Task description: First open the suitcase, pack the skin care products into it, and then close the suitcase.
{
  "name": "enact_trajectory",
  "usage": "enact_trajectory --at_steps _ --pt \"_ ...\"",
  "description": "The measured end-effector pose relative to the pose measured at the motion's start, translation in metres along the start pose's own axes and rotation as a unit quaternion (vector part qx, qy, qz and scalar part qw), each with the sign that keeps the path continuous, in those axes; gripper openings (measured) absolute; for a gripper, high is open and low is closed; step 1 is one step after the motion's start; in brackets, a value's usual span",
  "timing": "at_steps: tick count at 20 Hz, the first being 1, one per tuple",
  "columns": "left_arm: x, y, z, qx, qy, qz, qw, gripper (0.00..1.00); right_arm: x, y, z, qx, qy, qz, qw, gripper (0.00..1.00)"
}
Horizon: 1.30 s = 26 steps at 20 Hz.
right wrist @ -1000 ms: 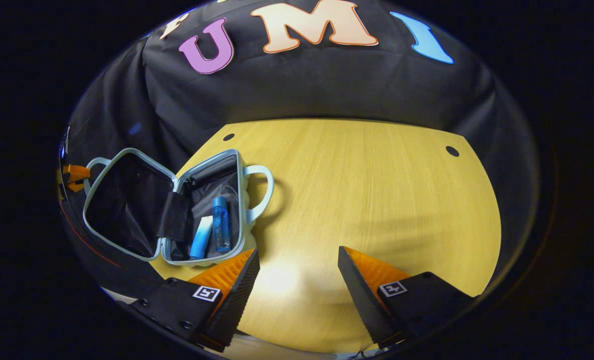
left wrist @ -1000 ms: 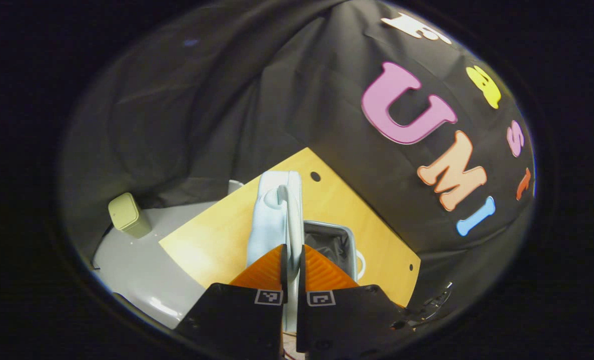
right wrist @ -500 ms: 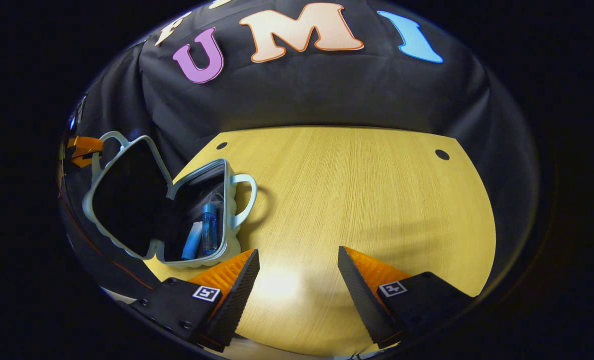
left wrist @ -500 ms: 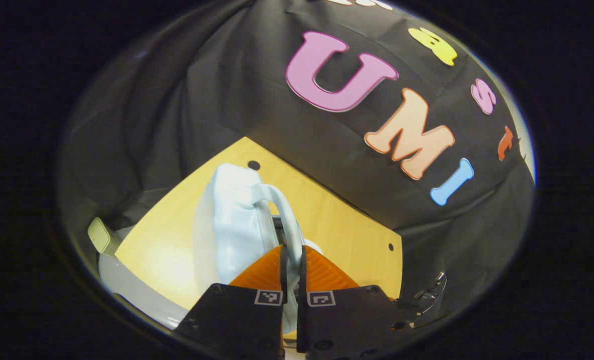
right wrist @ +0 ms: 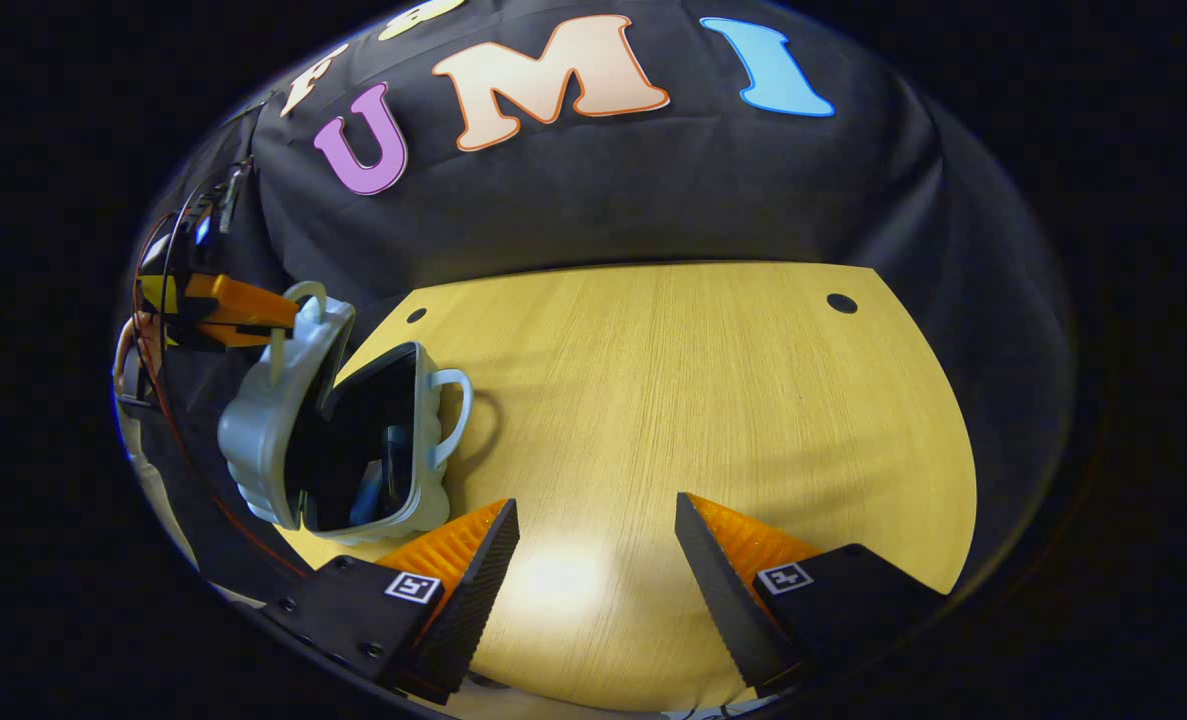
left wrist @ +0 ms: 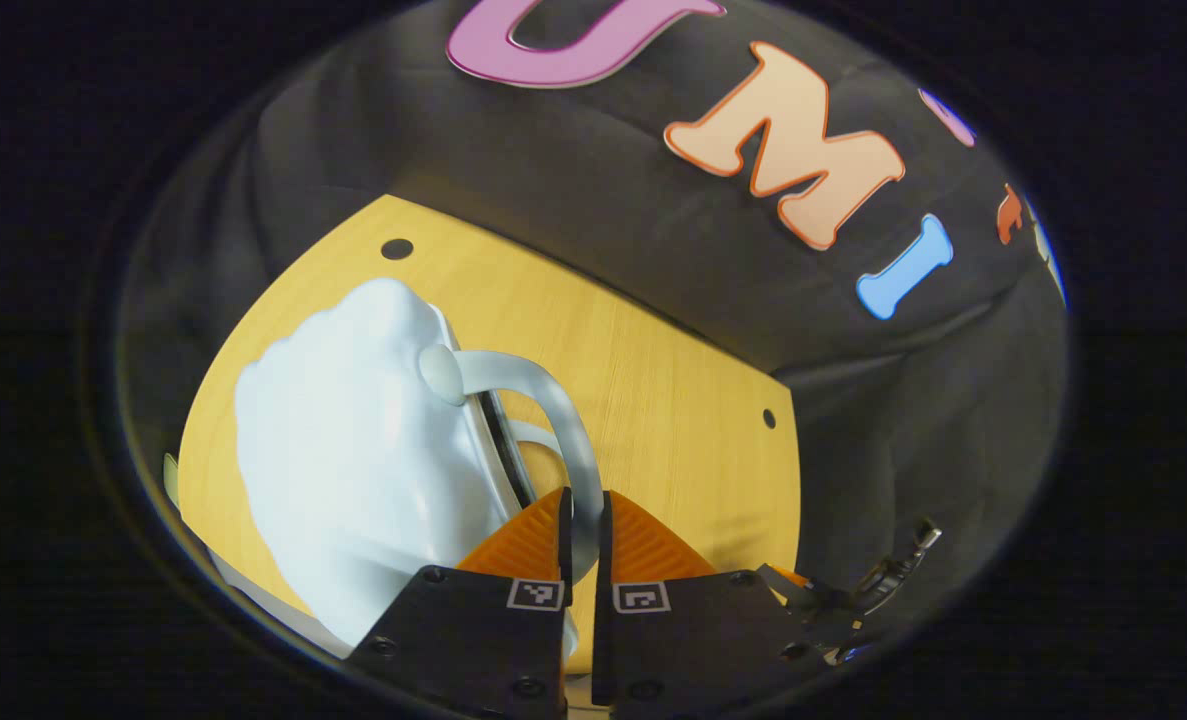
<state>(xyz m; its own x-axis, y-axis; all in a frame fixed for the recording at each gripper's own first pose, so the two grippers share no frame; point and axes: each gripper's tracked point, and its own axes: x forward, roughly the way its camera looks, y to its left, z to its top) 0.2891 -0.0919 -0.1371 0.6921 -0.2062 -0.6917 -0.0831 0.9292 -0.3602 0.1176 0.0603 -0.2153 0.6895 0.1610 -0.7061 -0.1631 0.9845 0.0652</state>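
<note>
Currently the suitcase sits near the left edge of the wooden table, with its lid raised to a steep angle over the base. Inside the base, a blue bottle lies partly visible in the dark lining; other contents cannot be made out.

The left gripper has its fingers pressed together on the lid's handle, a thin pale loop standing off the lid's rim. In the right gripper view, the same gripper appears at the far left, gripping that loop at the top of the lid. The right gripper hangs over bare table, its fingers spread wide with nothing between them, well apart from the suitcase.

Judged from the lid angle, the closing step is in hand.

Handling notes:
- The shell looks like rigid moulded plastic with a smooth, rounded, scalloped surface; a grip on the shell itself would likely slip.
- The handle loop is the proper hold: narrow enough for both fingers and stiff enough to steer the lid.
- The case appears small and light, so the base may slide or tip when the lid is pushed down. Steadying the base by its own handle may be advisable.
</note>
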Motion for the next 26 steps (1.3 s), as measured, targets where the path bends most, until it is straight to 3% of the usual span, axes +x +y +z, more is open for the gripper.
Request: enact_trajectory --at_steps 1,2,5,8,9,15,16,18,19,21,22,26 --pt "0.013 -0.002 -0.005 0.005 0.013 0.007 1.0 0.07 0.0 -0.002 0.001 0.002 0.0 0.001 1.0 0.94" --pt "0.025 -0.002 -0.009 0.01 0.026 0.015 0.999 0.04 0.0 -0.003 0.003 0.002 -0.001 0.002 1.0 0.99" --pt "0.051 0.002 -0.024 0.027 0.062 0.045 0.997 0.04 0.001 -0.008 0.005 0.003 0.002 0.006 1.0 0.94" --pt "0.06 0.009 -0.033 0.045 0.09 0.081 0.992 0.04 0.001 -0.01 0.005 0.008 0.005 0.017 1.0 0.99" --pt "0.062 0.009 -0.034 0.05 0.096 0.092 0.99 0.0 0.001 -0.012 0.006 0.009 0.007 0.02 1.0 0.94" --pt "0.075 0.014 -0.044 0.063 0.101 0.145 0.982 0.11 0.002 -0.031 0.007 0.021 0.014 0.037 0.999 0.99" --pt "0.073 0.015 -0.048 0.063 0.102 0.15 0.981 0.19 0.0 -0.036 0.008 0.021 0.012 0.037 0.999 0.99" --pt "0.061 0.009 -0.057 0.074 0.104 0.148 0.981 0.24 -0.005 -0.045 0.011 0.022 0.003 0.04 0.999 0.99" --pt "0.056 0.008 -0.066 0.083 0.106 0.151 0.979 0.36 -0.007 -0.049 0.013 0.024 -0.002 0.041 0.999 0.99" --pt "0.063 -0.004 -0.079 0.099 0.105 0.151 0.978 0.78 -0.013 -0.058 0.014 0.029 -0.011 0.04 0.999 0.94" --pt "0.052 -0.012 -0.092 0.111 0.104 0.153 0.976 0.99 -0.017 -0.062 0.014 0.031 -0.017 0.038 0.999 0.99" --pt "0.027 -0.035 -0.122 0.139 0.097 0.139 0.976 0.96 -0.039 -0.063 0.017 0.043 -0.043 0.03 0.998 0.99"
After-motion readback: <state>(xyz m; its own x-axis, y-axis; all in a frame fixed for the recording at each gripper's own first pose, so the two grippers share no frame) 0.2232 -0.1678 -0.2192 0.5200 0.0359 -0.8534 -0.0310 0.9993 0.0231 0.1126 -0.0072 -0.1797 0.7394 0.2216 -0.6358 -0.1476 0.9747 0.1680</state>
